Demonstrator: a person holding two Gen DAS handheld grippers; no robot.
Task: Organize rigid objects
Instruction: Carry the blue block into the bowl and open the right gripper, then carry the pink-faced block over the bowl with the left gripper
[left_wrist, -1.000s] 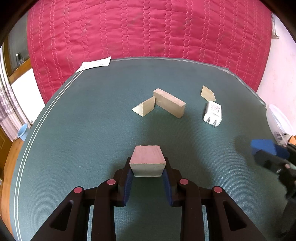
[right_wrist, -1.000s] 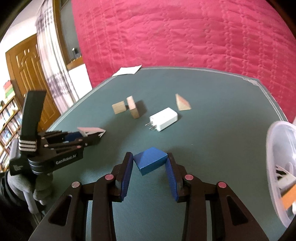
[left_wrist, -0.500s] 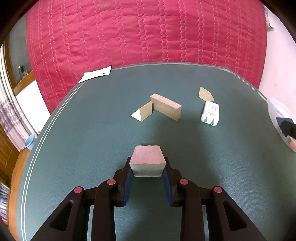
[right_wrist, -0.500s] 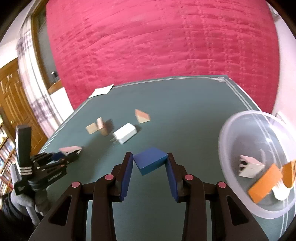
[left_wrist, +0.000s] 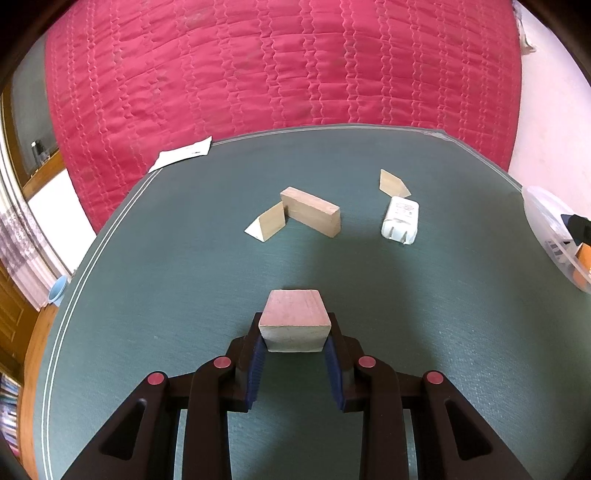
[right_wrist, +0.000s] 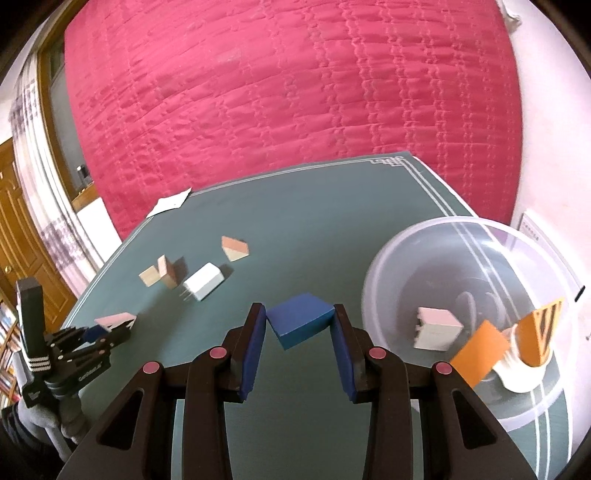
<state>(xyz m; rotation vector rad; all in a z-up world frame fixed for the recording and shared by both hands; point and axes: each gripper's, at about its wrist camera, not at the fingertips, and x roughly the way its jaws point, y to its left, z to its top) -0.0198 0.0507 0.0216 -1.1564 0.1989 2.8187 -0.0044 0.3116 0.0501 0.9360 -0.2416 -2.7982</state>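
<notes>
My left gripper (left_wrist: 294, 332) is shut on a pale wooden block (left_wrist: 294, 319) with a pinkish top, held above the green table (left_wrist: 147, 295). My right gripper (right_wrist: 299, 325) is shut on a blue block (right_wrist: 300, 319), just left of a clear plastic bowl (right_wrist: 388, 269). The bowl holds a white block (right_wrist: 437, 328), an orange piece (right_wrist: 480, 350) and other items. In the right wrist view the left gripper (right_wrist: 114, 326) shows at the lower left with its block. Loose on the table lie a wooden wedge (left_wrist: 267, 223), a long wooden block (left_wrist: 312, 210), a white charger (left_wrist: 400, 225) and another wedge (left_wrist: 393, 183).
A red quilted cover (left_wrist: 277, 66) hangs behind the table. A white paper (left_wrist: 183, 155) lies at the table's far left corner. The bowl's rim (left_wrist: 546, 218) shows at the right edge of the left wrist view. A wooden door (right_wrist: 22, 236) stands at the left.
My right gripper has swung right with the blue block, and the clear bowl has come into its view. The left gripper has stayed almost still, holding its block.
</notes>
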